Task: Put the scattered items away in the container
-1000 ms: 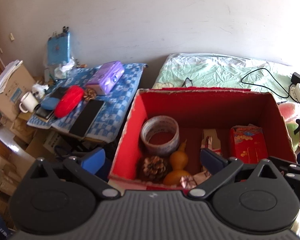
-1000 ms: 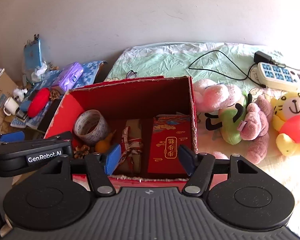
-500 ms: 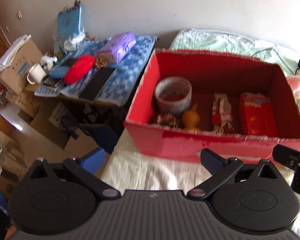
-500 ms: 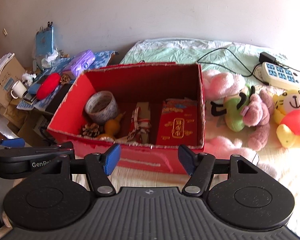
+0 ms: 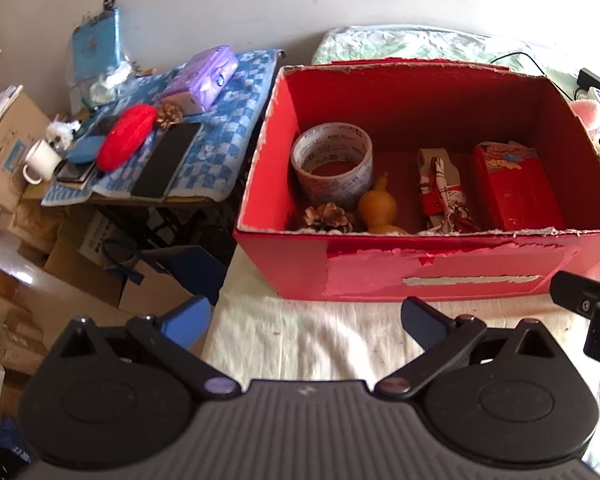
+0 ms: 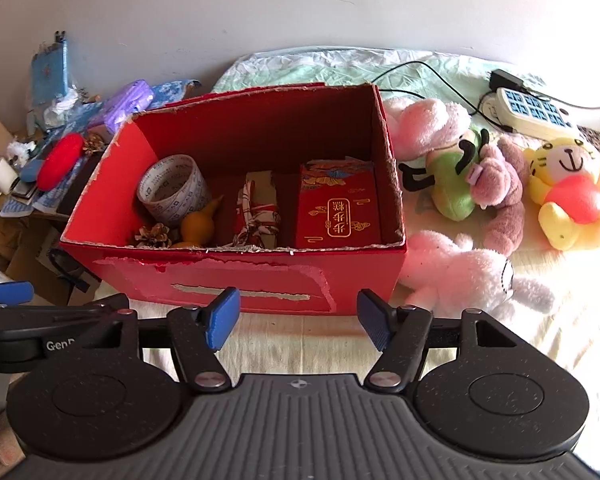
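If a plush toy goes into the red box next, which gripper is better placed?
Probably right. The right gripper is open beside the pink plush; the left gripper, also open, is toward the red box's far end.

Bare bed sheet (image 6: 300, 340) lies open near the red box (image 6: 236, 280), both hand-held grippers spread over it. The box's top is open, tape roll (image 6: 174, 190) crowding its left end. Plush toys (image 6: 460, 168) block the right; the cluttered counter (image 5: 220, 120) blocks the left.
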A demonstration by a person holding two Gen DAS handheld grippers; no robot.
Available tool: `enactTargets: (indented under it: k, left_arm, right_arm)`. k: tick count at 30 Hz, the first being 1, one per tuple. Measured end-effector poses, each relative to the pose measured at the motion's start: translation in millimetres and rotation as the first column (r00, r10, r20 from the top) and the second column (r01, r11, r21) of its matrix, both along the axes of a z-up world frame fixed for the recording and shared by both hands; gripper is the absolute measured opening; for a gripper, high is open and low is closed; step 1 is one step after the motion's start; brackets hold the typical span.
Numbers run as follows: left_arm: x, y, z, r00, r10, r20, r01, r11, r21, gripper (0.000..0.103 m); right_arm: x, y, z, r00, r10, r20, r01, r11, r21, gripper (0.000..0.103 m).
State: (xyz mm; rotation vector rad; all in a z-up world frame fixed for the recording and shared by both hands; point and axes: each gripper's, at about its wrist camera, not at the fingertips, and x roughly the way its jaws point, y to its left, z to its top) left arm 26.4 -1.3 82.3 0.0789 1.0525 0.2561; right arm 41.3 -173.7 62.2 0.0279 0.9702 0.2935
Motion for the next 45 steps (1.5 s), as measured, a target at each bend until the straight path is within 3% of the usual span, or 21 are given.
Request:
enactTargets:
  k: [12,16,20,33,45]
  left_arm:
    - [22.9,10.8,12.4,0.994,-0.086,0.07,0.086,0.996,-0.004,0.101]
    - [17.8,8.9,1.4,0.99,-0.136,0.044,0.137,0.99,-0.021,0.101]
    - [10.8,8.3,-25.0,0.986,-0.159,-0.044,0.156,0.986,-0.064,0.101]
    - [-9.9,8.9,-57.6,0.979,-0.178,-0.102,0.167,0.981,-0.102,0.101]
    - [-8.0,16.7,-37.0,0.993,-0.113,-0.036,0.111,0.992,-0.065,0.101]
  right_arm:
    - [0.1,9.3,5.8,0.995,-0.1,0.027,0.099,0.995,0.009,0.071]
    - [-1.7,8.4,1.3,0.993,-0.12,0.013,0.12,0.993,0.0,0.073]
    - [-7.4,7.7,-15.2,0.991,-0.127,-0.039,0.126,0.992,-0.024,0.073]
    - [-24.9,20.8,-38.3,0.986,-0.126,-0.112,0.117,0.99,-0.083,0.074]
    - [-25.6,21.7,-26.1,0.992,-0.111,-0.062,0.105,0.99,-0.09,0.075]
